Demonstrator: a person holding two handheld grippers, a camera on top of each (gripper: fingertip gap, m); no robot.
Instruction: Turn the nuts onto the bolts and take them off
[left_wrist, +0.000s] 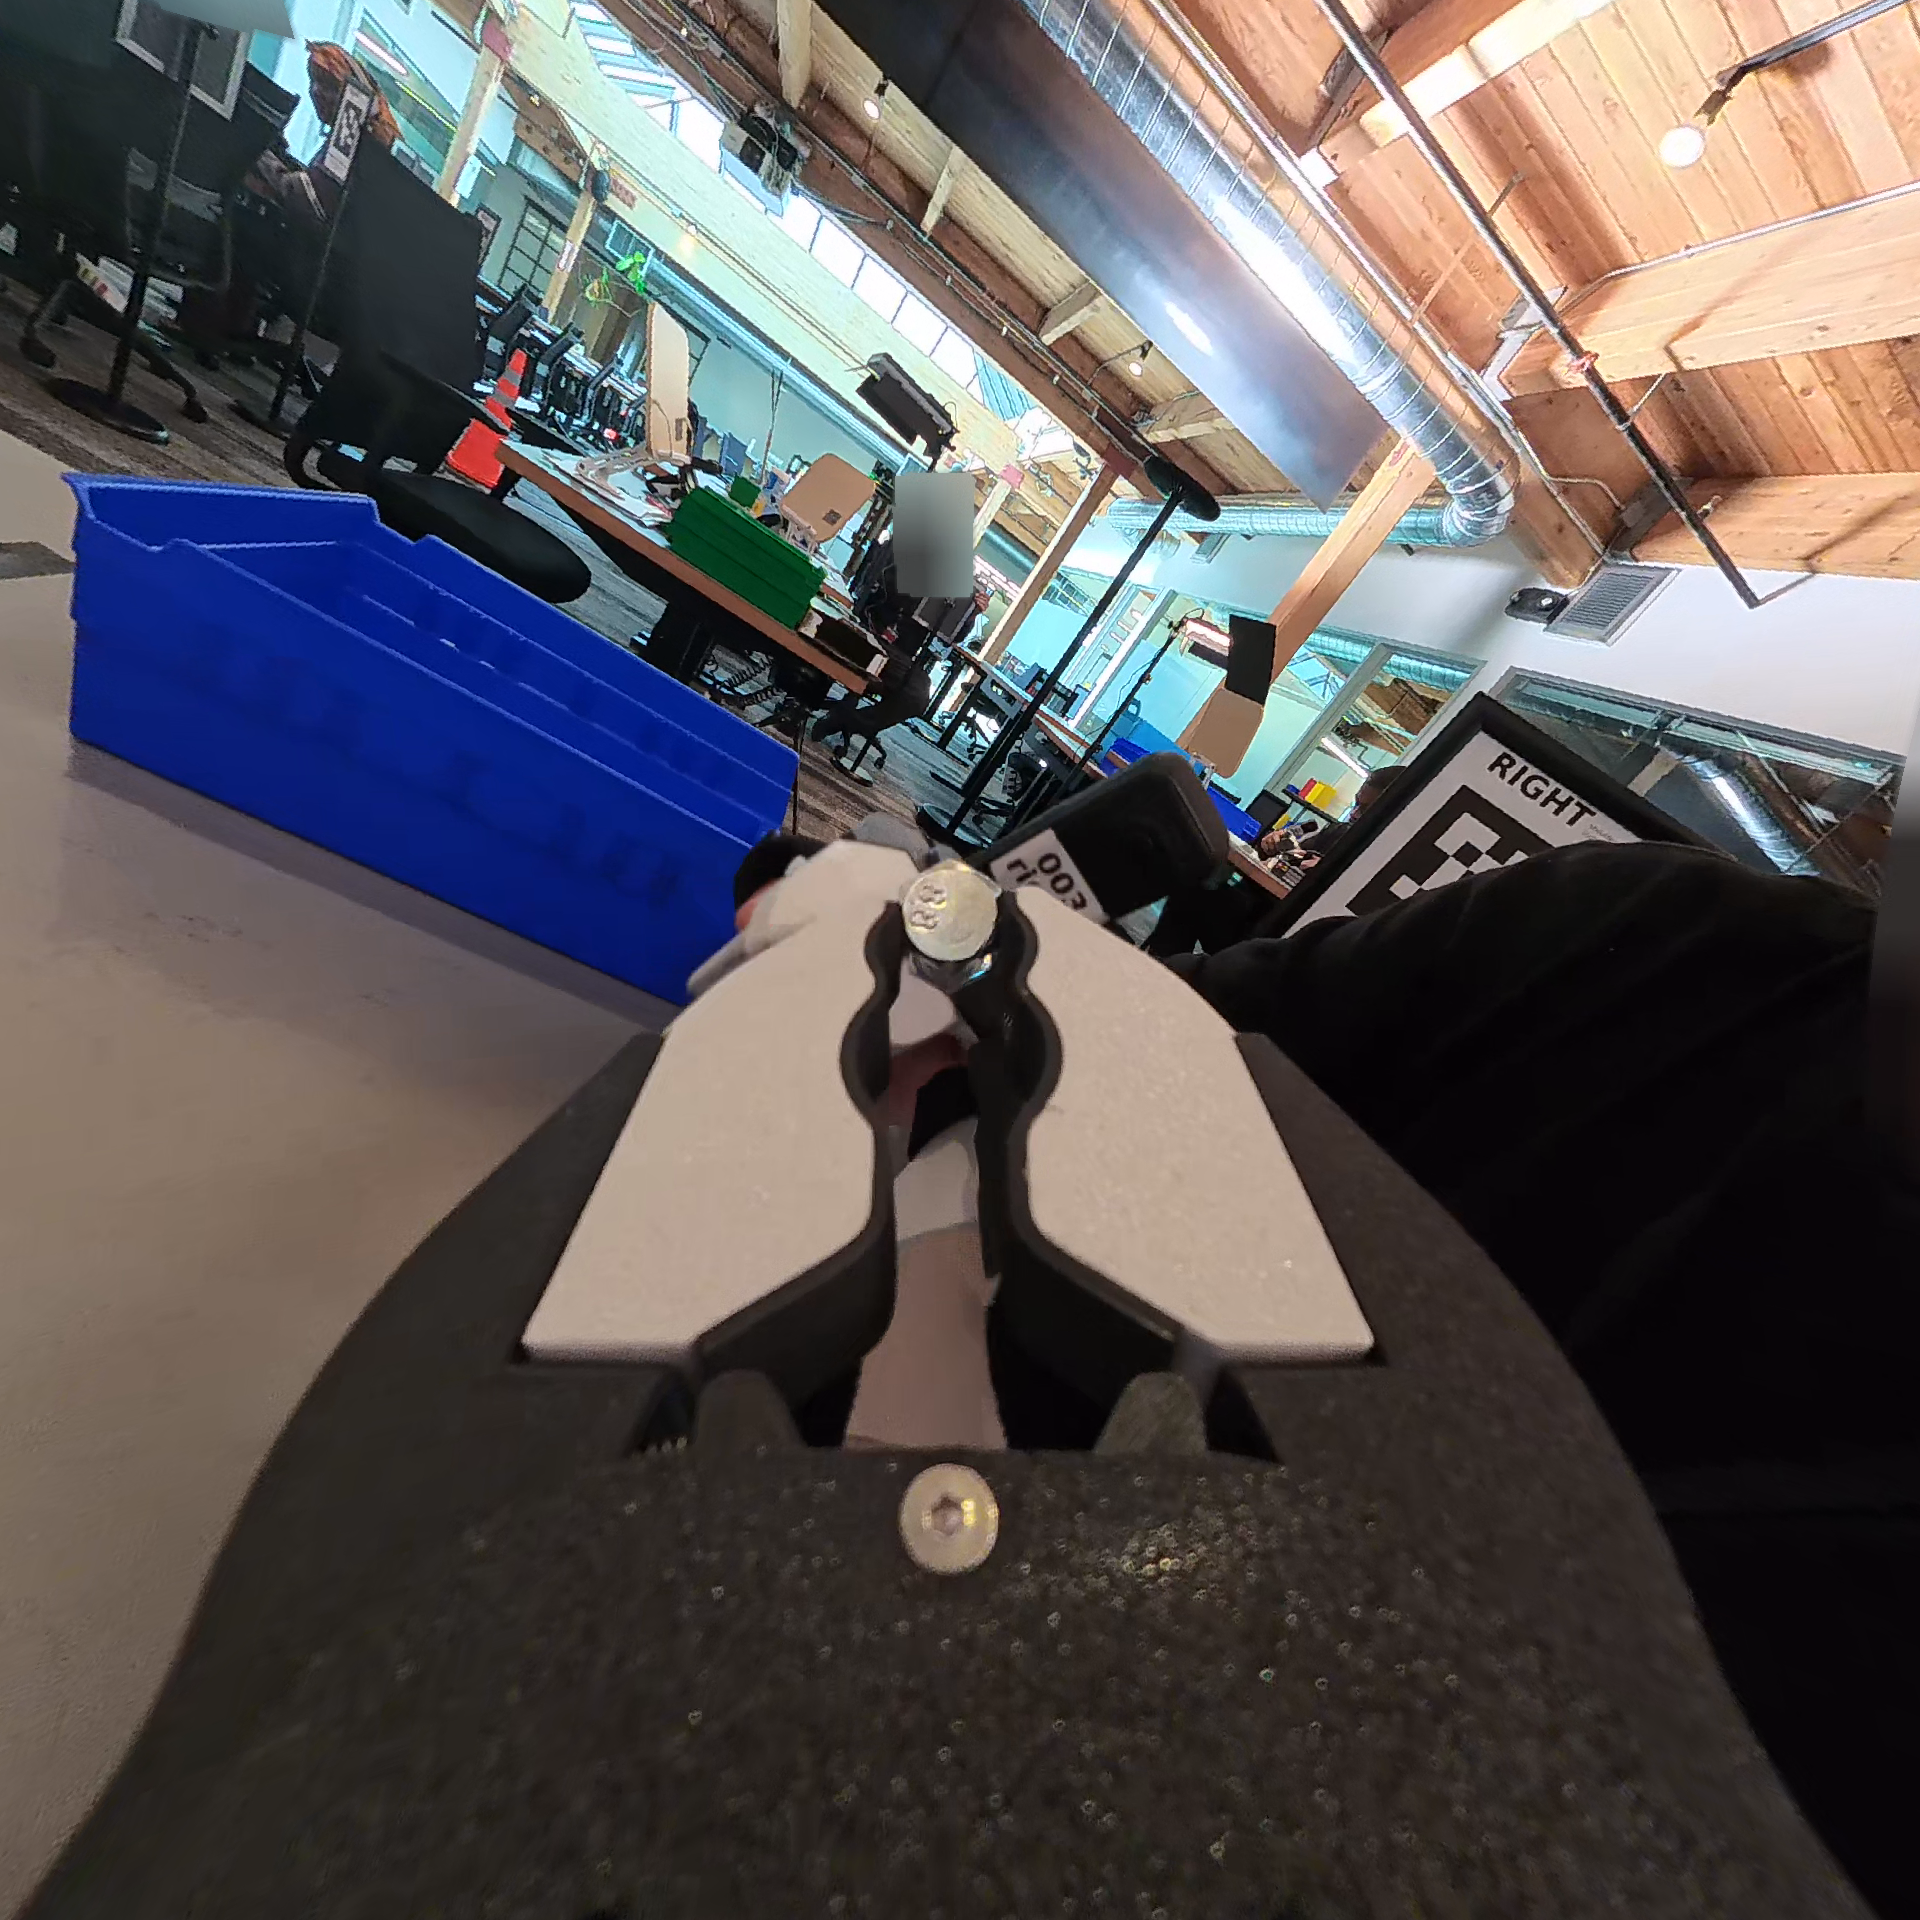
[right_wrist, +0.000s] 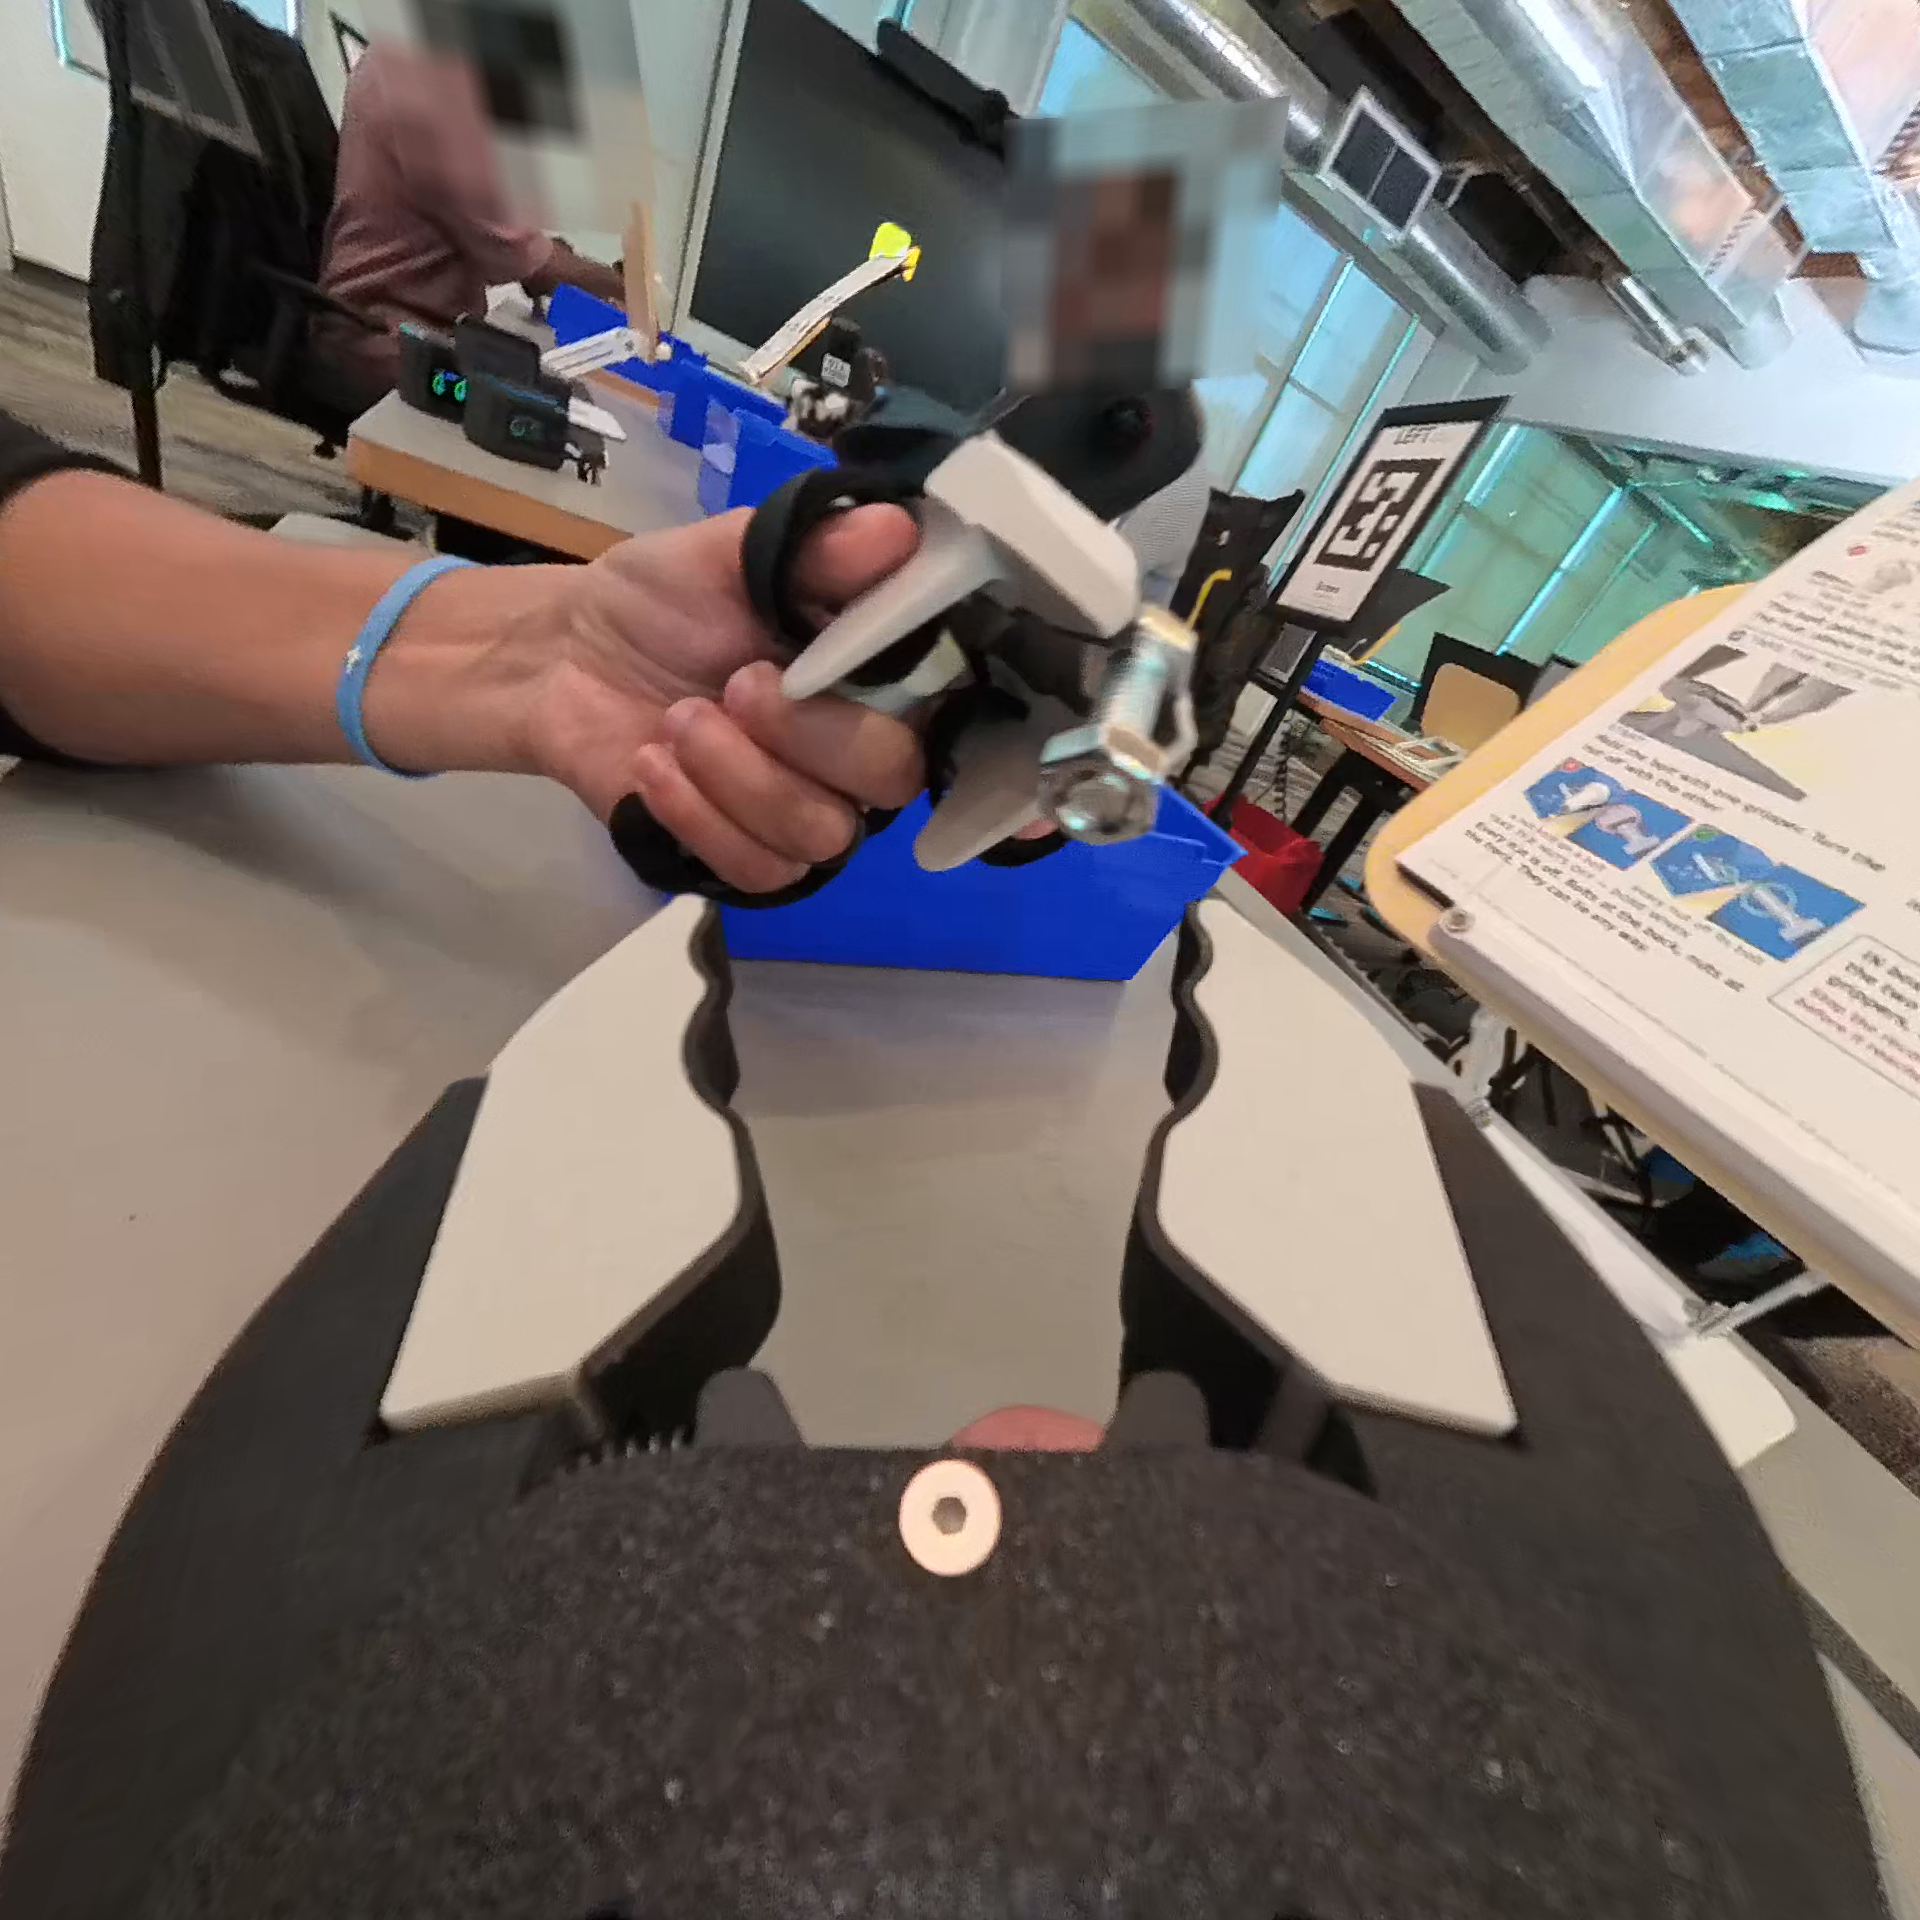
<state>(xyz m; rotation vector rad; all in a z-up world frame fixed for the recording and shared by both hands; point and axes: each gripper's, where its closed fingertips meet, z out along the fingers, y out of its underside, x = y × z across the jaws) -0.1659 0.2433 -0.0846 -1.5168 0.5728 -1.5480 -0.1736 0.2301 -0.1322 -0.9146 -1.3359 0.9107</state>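
Observation:
My left gripper (left_wrist: 951, 940) is shut on a silver bolt (left_wrist: 950, 914) at its fingertips, with the round bolt head facing the camera. In the right wrist view a hand (right_wrist: 686, 675) holds that left gripper (right_wrist: 1117, 675) up over the table. The bolt (right_wrist: 1138, 691) stands tilted in it, with a hex nut (right_wrist: 1096, 795) on the lower end. My right gripper (right_wrist: 951, 956) is open and empty, low and a short way in front of the nut, apart from it. One of its fingers (left_wrist: 821, 899) shows just behind the bolt in the left wrist view.
A blue bin (right_wrist: 966, 925) stands on the grey table (right_wrist: 260, 987) behind the held bolt; it also shows in the left wrist view (left_wrist: 416, 707). An instruction sheet on a tan board (right_wrist: 1714, 831) is at the right. A black sleeve (left_wrist: 1558, 1091) fills the right side. Tip to tip, the grippers are about 5 centimeters apart.

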